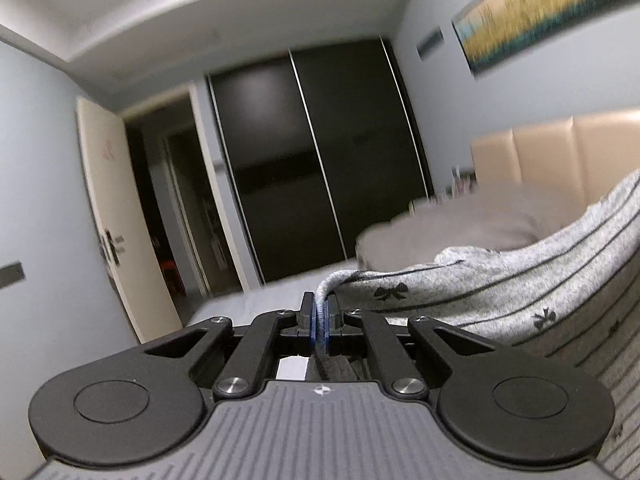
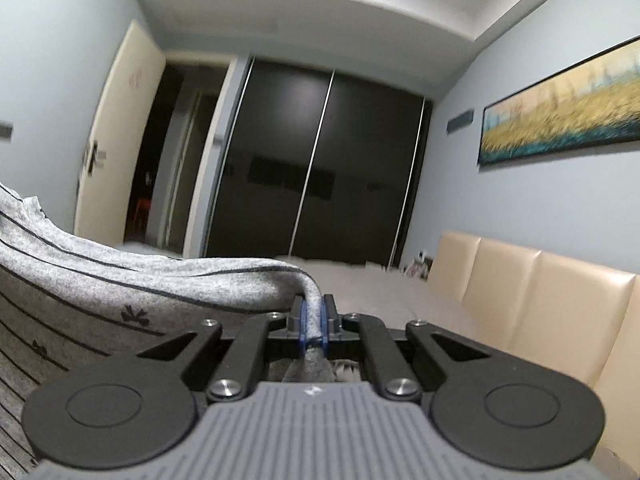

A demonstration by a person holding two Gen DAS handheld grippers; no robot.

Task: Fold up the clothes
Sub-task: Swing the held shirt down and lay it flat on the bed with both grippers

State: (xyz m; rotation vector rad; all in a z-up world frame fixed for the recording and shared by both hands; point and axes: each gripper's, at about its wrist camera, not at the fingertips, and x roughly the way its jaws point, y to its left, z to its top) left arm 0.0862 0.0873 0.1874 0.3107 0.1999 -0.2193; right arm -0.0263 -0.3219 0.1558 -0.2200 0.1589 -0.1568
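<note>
Left wrist view: my left gripper is clamped on an edge of the grey striped garment, the blue pads pressed tight with a thin fold of cloth pinched between them. From the pinch the fabric runs off to the right and rises, hanging in the air with its dark stripes and small bow prints showing. Behind it I see a bed with a grey-brown cover, a beige padded headboard, a dark sliding wardrobe, an open door and a framed painting on the wall.

In the right wrist view my right gripper is likewise closed on the same garment; a thicker bunch of cloth sits between its pads. Here the fabric stretches away to the left, held up and sagging slightly between my two grippers. The headboard runs along the right, the wardrobe stands ahead, and the painting hangs on the right wall.
</note>
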